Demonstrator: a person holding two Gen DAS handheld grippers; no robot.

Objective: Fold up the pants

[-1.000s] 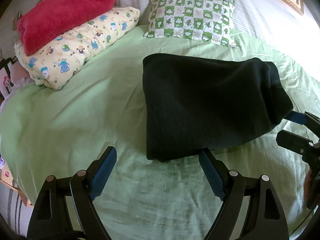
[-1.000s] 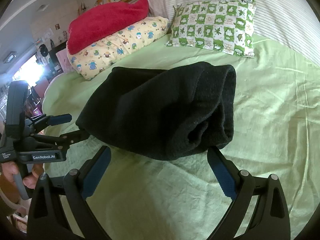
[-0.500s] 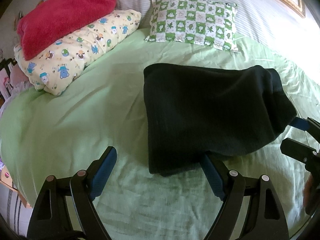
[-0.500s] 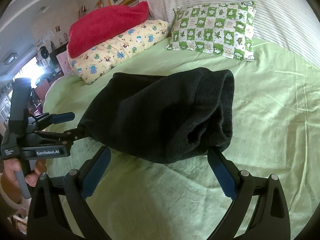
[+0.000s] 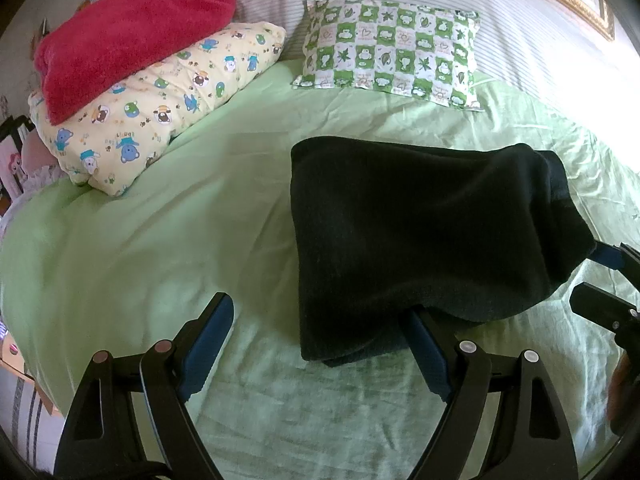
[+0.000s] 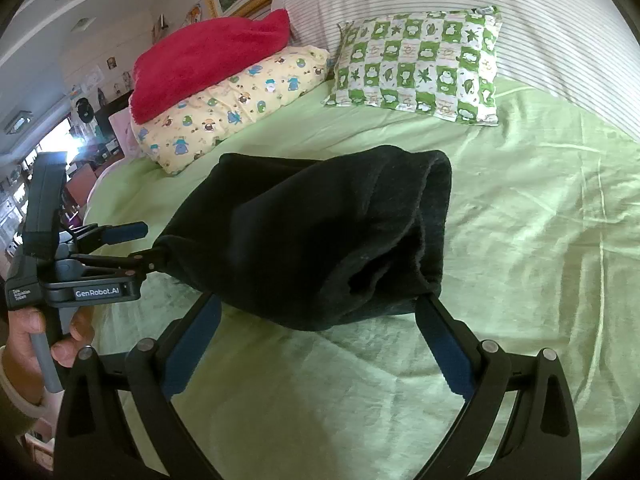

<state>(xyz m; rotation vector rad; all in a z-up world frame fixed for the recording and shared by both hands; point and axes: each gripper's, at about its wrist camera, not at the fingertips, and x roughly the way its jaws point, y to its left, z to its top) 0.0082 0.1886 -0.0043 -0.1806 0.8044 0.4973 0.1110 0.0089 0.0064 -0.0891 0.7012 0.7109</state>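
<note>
The black pants [image 5: 420, 236] lie folded in a thick bundle on the green bedsheet [image 5: 168, 232]; they also fill the middle of the right wrist view [image 6: 320, 236]. My left gripper [image 5: 320, 344] is open at the bundle's near edge, its right finger touching or under the cloth. My right gripper [image 6: 320, 340] is open at the bundle's other end, its right finger against the cloth edge. Each gripper shows in the other's view: the right one [image 5: 600, 280] at the far right, the left one [image 6: 132, 248] at the left, hand-held.
A checked green pillow [image 5: 392, 64] and a yellow cartoon pillow [image 5: 160, 108] with a red towel [image 5: 128, 40] on top lie at the head of the bed. A striped bolster [image 6: 500, 20] runs behind them. The bed's left edge drops off to room clutter [image 6: 60, 152].
Both grippers have drawn slightly back and down, so the pants sit a little lower in both views. The bundle has settled on the sheet. Jaws stay open.
</note>
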